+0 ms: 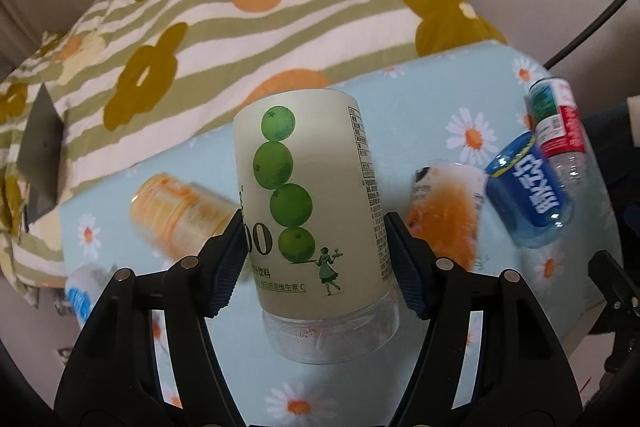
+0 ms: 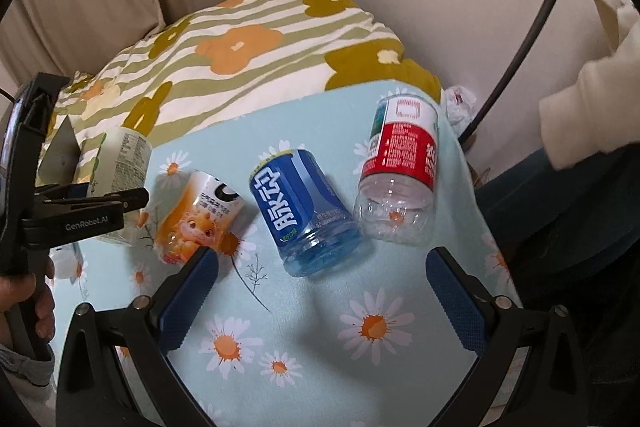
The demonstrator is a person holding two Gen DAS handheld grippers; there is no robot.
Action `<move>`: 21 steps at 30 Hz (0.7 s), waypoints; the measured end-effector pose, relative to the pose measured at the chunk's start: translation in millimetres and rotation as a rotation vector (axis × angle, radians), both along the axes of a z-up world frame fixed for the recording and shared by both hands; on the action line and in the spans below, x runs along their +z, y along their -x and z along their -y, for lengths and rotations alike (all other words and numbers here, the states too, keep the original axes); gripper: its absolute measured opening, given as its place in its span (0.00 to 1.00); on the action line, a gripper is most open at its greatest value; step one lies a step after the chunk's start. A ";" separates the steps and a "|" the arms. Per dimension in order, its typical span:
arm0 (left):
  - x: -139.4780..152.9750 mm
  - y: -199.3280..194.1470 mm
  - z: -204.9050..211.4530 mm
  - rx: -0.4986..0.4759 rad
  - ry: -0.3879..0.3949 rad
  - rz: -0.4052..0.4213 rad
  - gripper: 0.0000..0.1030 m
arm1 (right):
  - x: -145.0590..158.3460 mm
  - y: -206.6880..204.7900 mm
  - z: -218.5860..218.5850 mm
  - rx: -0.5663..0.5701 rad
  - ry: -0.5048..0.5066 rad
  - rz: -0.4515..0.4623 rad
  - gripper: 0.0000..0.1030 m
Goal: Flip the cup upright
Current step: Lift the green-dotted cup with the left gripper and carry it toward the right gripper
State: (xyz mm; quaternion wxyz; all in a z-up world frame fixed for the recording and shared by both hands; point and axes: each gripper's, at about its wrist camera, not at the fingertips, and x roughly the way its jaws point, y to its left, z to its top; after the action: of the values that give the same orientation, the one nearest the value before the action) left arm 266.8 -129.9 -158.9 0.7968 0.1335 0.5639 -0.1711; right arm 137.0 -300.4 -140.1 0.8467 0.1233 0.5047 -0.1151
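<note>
The left gripper (image 1: pixel 316 259) is clamped on the pale cup with green fruit print (image 1: pixel 308 199), cut from a plastic bottle, held at picture centre over the light-blue daisy-print tablecloth (image 1: pixel 420 107). The right gripper (image 2: pixel 320 291) hangs with jaws apart, nothing between them. At its 12 o'clock lies a blue-labelled clear cup (image 2: pixel 304 215); at 1 o'clock a red-labelled one (image 2: pixel 400 167); at 10 o'clock an orange cartoon-print cup (image 2: pixel 196 219). "GenRobot.AI" is printed on the left tool. A green-striped flowered quilt (image 1: pixel 240 27) lies at 12 o'clock
</note>
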 end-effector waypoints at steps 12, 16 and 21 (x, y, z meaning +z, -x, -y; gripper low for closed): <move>28.5 90.2 -17.6 0.147 0.069 0.026 0.69 | 27.5 40.5 -5.2 0.158 0.009 0.039 1.00; 13.2 121.4 -16.1 0.181 0.088 -0.005 0.69 | 24.4 58.9 -6.2 0.206 0.007 0.032 1.00; -14.3 151.1 -11.2 0.210 0.098 -0.049 0.69 | 15.3 77.7 -9.3 0.255 0.024 0.018 1.00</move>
State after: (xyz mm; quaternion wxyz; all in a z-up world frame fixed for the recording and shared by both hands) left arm 115.7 -118.8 -173.2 0.8019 0.0303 0.5852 -0.1170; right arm 59.3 -291.2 -124.8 0.8605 0.0489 0.5070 -0.0116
